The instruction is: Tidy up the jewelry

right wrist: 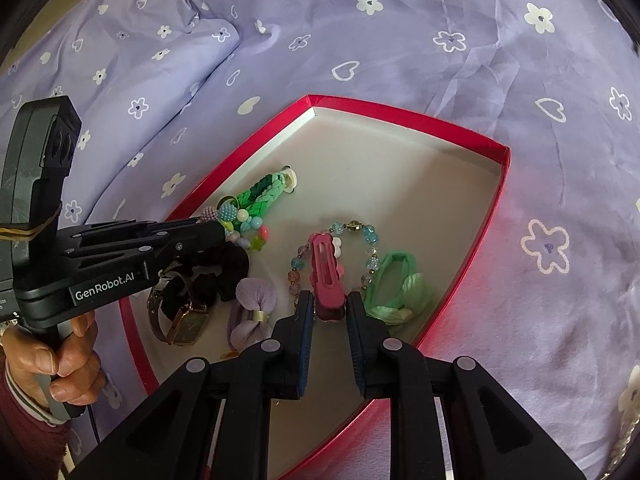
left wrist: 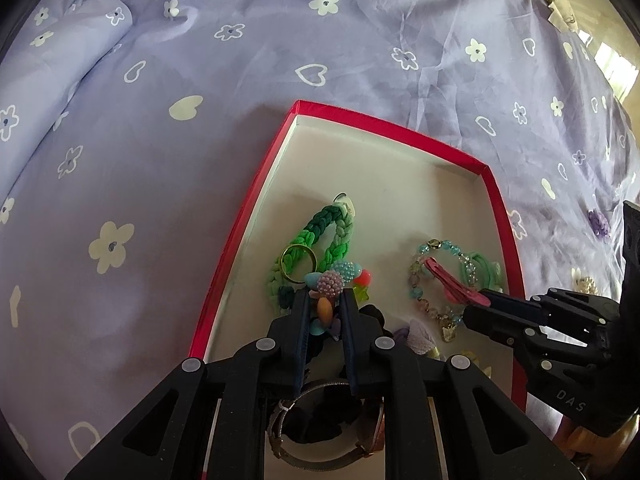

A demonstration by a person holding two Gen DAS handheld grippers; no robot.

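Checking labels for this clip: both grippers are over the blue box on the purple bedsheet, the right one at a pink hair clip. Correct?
Not quite: the box is red, not blue, as the right wrist view shows. Both grippers are over it on the purple bedsheet, the right gripper at the pink hair clip.

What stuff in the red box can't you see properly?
- Wristwatch: left wrist view, the left gripper covers most of its strap and face.
- Black scrunchie: right wrist view, partly behind the left gripper's arm.
- Near corner of the red box: both views, hidden by gripper bodies.
- Items on the bedsheet at the right edge: left wrist view, too small and blurred.
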